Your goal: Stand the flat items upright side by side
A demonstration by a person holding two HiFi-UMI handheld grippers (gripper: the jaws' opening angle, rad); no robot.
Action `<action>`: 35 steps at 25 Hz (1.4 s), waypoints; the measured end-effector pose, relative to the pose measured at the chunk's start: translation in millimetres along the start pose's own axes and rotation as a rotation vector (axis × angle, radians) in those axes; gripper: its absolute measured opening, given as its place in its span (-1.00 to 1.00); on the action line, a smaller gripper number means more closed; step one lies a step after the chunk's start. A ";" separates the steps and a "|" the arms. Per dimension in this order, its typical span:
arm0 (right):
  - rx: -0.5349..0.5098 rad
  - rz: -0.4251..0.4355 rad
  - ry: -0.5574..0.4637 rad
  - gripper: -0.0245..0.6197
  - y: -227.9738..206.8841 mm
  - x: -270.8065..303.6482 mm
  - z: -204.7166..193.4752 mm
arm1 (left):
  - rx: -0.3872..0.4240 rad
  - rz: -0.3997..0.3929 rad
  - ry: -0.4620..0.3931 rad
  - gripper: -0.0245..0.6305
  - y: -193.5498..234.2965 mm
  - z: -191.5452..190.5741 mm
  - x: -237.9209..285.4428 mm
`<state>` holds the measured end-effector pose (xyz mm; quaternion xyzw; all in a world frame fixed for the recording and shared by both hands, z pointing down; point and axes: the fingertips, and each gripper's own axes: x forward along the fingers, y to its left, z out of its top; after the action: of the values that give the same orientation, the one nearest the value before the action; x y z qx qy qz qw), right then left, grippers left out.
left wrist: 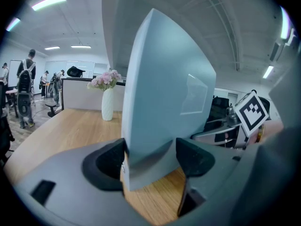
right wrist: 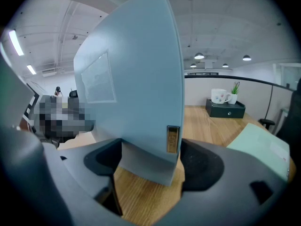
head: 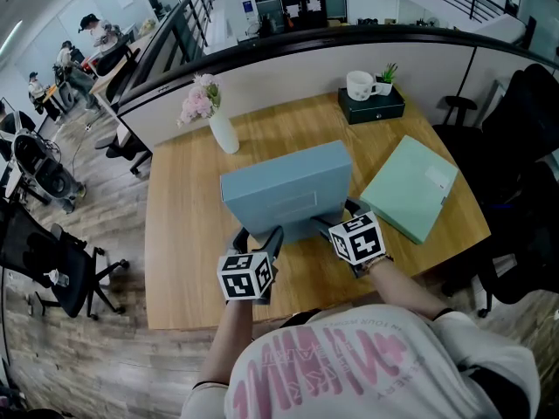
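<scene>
A pale blue file box (head: pixel 288 190) is up on its long edge in the middle of the wooden table (head: pixel 188 260). My left gripper (head: pixel 258 236) is shut on its near left corner, and in the left gripper view the box (left wrist: pixel 164 88) fills the space between the pads of the gripper (left wrist: pixel 150 157). My right gripper (head: pixel 341 218) is shut on the near right corner, where the box (right wrist: pixel 136 79) rises between the pads of the gripper (right wrist: pixel 150 161). A mint green file box (head: pixel 410 186) (right wrist: pixel 263 142) lies flat to the right.
A white vase with pink flowers (head: pixel 223 133) (left wrist: pixel 107 105) stands at the back left. A dark box (head: pixel 371 103) (right wrist: pixel 225 108) with a mug and a small plant sits at the back right. A curved partition runs behind the table. Office chairs stand on both sides.
</scene>
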<state>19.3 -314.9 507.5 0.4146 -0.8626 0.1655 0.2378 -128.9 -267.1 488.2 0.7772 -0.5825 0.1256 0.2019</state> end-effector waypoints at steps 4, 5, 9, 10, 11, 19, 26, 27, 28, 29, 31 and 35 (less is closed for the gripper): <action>0.001 0.006 0.002 0.30 0.2 -0.4 -0.2 | 0.009 0.001 -0.002 0.11 0.1 -0.4 -0.2; -0.001 0.011 0.001 0.30 0.7 -0.6 -0.1 | 0.016 0.003 0.001 0.11 0.6 -0.6 -0.3; 0.003 0.020 -0.006 0.31 1.8 -1.9 0.3 | 0.030 -0.005 0.024 0.11 2.4 -0.6 -0.4; 0.007 0.019 -0.007 0.32 2.0 -1.8 0.6 | 0.023 -0.013 0.025 0.11 3.0 0.2 -0.8; 0.011 0.018 -0.008 0.32 2.0 -1.6 1.0 | 0.016 -0.019 0.026 0.11 3.3 1.2 -1.0; 0.045 0.024 -0.032 0.32 -2.0 -13.5 9.5 | 0.031 -0.005 -0.008 0.16 7.3 15.9 -7.2; 0.230 0.004 -0.098 0.31 -37.8 -68.0 -3.1 | -0.095 -0.001 -0.025 0.12 -1.3 -2.1 -35.2; 0.269 -0.009 -0.084 0.31 -44.6 -75.9 -15.4 | -0.117 -0.014 -0.013 0.11 -8.6 -10.6 -37.9; 0.302 -0.024 -0.065 0.31 -50.8 -83.3 -29.6 | -0.134 -0.027 0.002 0.11 -17.6 -20.3 -40.3; 0.332 -0.038 -0.043 0.31 -56.7 -90.6 -44.9 | -0.144 -0.042 0.018 0.10 -28.5 -30.6 -42.0; 0.394 -0.068 -0.009 0.27 -68.0 -107.5 -77.1 | -0.149 -0.089 0.053 0.06 -57.6 -51.3 -41.5; 0.516 -0.157 0.018 0.22 -95.1 -147.0 -135.8 | -0.120 -0.228 0.130 0.04 -127.5 -81.4 -24.3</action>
<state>211.7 -213.0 548.5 0.5255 -0.7551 0.3646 0.1441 -10.7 -178.2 528.6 0.8150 -0.4828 0.1169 0.2984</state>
